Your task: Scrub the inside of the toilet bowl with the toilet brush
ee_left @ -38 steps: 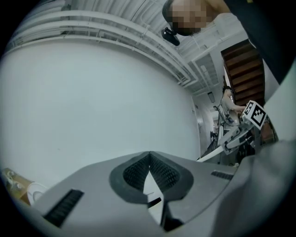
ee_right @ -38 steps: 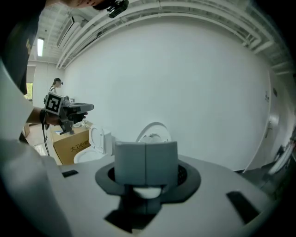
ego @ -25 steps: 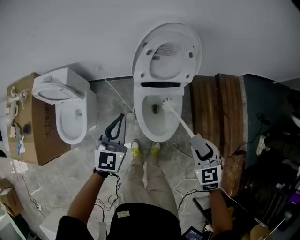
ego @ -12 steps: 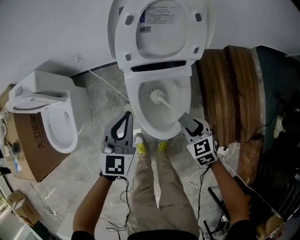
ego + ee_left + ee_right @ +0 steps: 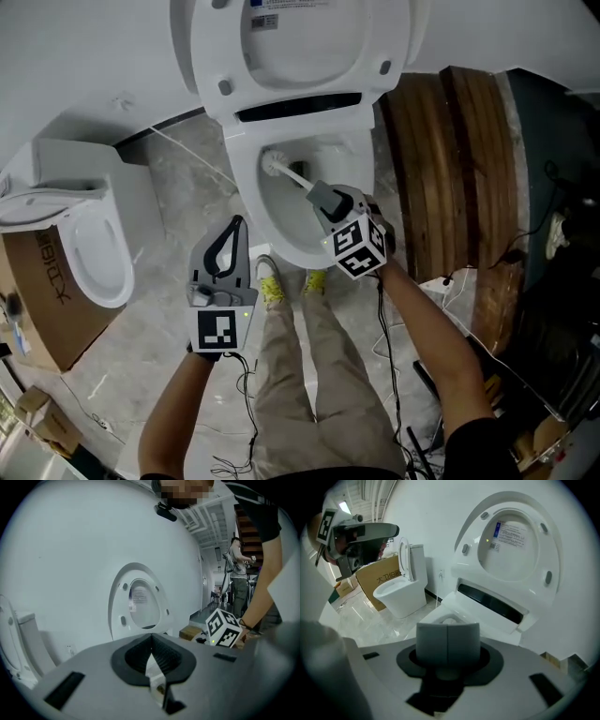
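The white toilet stands with its lid [image 5: 291, 47] raised, and its bowl rim [image 5: 281, 255] lies just ahead of the person's feet. Inside the bowl, the white toilet brush head [image 5: 275, 164] rests against the back left wall. Its thin handle [image 5: 298, 178] runs down and right into my right gripper [image 5: 323, 195], which is shut on the grey grip end [image 5: 447, 641] over the bowl. My left gripper [image 5: 237, 227] hovers left of the bowl above the floor, its jaws together with nothing between them [image 5: 151, 660].
A second white toilet [image 5: 84, 244] stands at the left beside a cardboard box [image 5: 37, 309]. Wooden planks [image 5: 441, 159] lie right of the toilet. Cables [image 5: 394, 375] trail over the marble floor near the person's shoes [image 5: 272, 286]. Dark equipment fills the right edge.
My right gripper has pushed forward and left over the bowl, carrying the brush head from the bowl's middle to its back left wall. The left gripper has barely moved.
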{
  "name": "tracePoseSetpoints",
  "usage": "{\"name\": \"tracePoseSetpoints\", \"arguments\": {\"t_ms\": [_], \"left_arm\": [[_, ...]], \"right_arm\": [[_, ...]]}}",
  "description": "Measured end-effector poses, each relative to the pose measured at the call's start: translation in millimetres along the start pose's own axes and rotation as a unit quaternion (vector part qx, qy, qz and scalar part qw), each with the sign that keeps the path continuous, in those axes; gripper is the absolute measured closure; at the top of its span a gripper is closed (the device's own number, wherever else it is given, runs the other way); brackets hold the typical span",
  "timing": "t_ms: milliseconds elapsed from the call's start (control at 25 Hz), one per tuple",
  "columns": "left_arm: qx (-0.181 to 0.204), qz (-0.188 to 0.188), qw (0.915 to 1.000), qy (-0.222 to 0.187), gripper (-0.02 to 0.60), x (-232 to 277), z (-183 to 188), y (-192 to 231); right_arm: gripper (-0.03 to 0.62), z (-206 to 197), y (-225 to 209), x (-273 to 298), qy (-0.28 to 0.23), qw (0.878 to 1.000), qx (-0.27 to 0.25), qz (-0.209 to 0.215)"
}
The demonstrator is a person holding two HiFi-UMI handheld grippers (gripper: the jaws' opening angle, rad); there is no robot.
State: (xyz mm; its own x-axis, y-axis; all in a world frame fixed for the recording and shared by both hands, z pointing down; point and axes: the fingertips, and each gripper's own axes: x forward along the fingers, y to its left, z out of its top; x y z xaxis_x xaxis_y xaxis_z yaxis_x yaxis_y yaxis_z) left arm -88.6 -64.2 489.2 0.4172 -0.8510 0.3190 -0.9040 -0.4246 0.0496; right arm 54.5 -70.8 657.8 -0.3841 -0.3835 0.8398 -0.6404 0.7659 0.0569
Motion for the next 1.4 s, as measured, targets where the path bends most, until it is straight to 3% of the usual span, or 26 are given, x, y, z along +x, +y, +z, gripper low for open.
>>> {"name": "tracePoseSetpoints", "arguments": {"t_ms": [280, 400, 520, 800, 1400], "left_arm": [[0.005, 0.004, 0.9999, 0.012, 0.572, -1.6, -10.7, 8.0], [-0.013, 0.012, 0.9998, 0.012, 0.572, -2.1, -14.9, 12.4], [-0.028, 0.016, 0.9994, 0.012, 0.572, -5.0, -17.5, 11.7], [-0.022, -0.017, 0.9993, 0.025, 0.572, -4.3, -18.7, -2.5], [-0.030, -0.028, 0.9984, 0.038, 0.572, 4.8, -19.5, -17.1]], "right_arm": [[0.442, 11.1, 9.0, 40.8, 0.017, 0.998, -0.052, 0.001], [0.442, 12.9, 3.6, 46.2, 0.030, 0.998, -0.053, 0.005], [0.444, 5.5, 4.8, 49.8, 0.053, 0.995, -0.088, 0.009], [0.447, 4.0, -0.5, 52.7, 0.065, 0.987, -0.148, -0.010], [0.447, -14.8, -32.4, 50.2, 0.103, 0.973, -0.201, -0.056]]}}
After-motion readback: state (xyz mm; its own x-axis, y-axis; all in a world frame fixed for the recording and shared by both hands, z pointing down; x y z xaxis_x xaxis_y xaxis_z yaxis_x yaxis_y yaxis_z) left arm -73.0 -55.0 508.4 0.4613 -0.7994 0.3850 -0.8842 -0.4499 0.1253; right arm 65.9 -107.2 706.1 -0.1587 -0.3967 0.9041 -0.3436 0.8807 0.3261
